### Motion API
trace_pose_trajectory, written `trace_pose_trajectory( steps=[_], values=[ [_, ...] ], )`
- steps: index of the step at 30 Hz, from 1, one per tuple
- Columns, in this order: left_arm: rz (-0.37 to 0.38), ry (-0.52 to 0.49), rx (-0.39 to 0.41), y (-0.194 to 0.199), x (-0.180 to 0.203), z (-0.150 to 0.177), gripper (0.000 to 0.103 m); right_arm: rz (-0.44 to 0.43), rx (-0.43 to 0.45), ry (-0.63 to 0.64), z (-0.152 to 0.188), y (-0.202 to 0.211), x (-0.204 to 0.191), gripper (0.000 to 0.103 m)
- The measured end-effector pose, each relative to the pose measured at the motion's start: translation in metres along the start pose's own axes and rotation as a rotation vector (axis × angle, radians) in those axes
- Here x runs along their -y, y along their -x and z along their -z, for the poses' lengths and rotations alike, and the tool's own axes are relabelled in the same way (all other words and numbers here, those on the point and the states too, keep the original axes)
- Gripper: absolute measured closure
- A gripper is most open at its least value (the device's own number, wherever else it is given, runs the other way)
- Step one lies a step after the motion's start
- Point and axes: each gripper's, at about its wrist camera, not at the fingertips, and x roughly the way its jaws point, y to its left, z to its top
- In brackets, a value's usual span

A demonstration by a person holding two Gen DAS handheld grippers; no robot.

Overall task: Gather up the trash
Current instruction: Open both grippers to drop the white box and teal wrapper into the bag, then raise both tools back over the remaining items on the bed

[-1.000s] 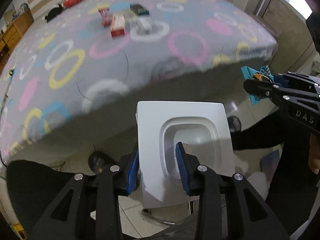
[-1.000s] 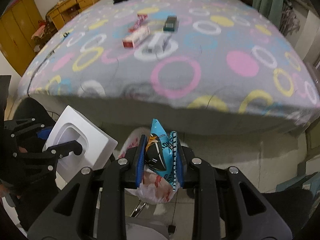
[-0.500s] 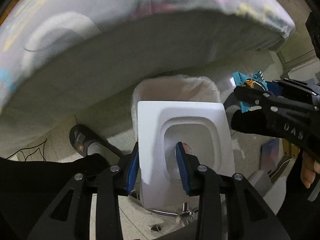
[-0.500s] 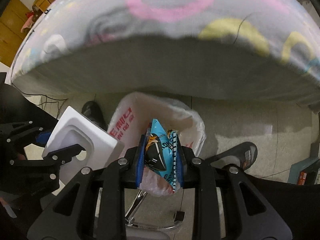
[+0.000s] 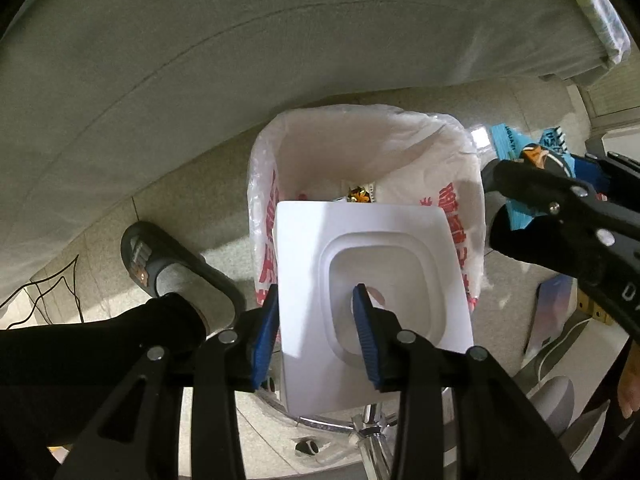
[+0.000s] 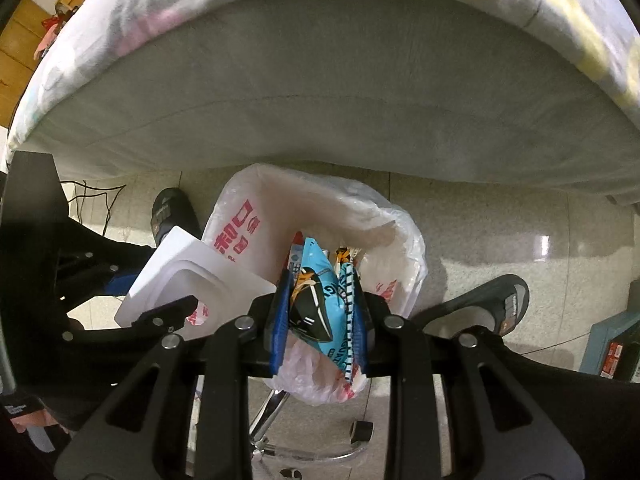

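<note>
Left wrist: jaws clamped on a square white foam tray (image 5: 360, 248); right jaws pinching a crinkly blue snack wrapper (image 6: 320, 300).

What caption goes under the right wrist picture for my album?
Right gripper holding a blue snack wrapper over the bag-lined trash bin beside the bed.

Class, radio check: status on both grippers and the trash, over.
Left gripper shut on white tray. Right gripper shut on blue snack wrapper. Both over lined bin; nothing blocking.
</note>
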Motion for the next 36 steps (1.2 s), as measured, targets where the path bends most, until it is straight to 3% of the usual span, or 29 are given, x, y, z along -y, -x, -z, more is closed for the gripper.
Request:
trace_pose_trajectory(
  steps=[4,6,8,11,17,19,20,36],
  values=[
    [0.005,0.003,0.004,0.003,0.003,-0.003,0.065,-0.006,-0.016,-0.01,-0.001,-0.009,0.002,0.076],
    [0.007,0.0,-0.003,0.001,0.005,-0.003,0.059,-0.008,-0.019,-0.017,-0.002,-0.012,0.004,0.073],
    [0.002,-0.007,-0.01,-0.001,0.007,-0.003,0.045,-0.021,-0.027,-0.031,-0.003,-0.013,0.006,0.073],
    [-0.002,-0.012,-0.012,-0.002,0.008,-0.002,0.04,-0.03,-0.026,-0.042,-0.004,-0.01,0.007,0.073],
    [-0.003,-0.009,-0.006,0.0,0.008,-0.001,0.038,-0.051,-0.036,-0.058,-0.003,-0.011,0.007,0.07],
    [-0.006,-0.006,-0.003,0.001,0.007,-0.001,0.038,-0.053,-0.033,-0.061,-0.003,-0.01,0.007,0.057],
    [-0.005,-0.006,-0.003,0.001,0.007,0.0,0.038,-0.053,-0.031,-0.064,-0.002,-0.01,0.008,0.056],
    [-0.001,0.014,0.016,0.008,0.003,0.002,0.038,-0.054,-0.021,-0.077,0.0,-0.007,0.012,0.056]
  ],
)
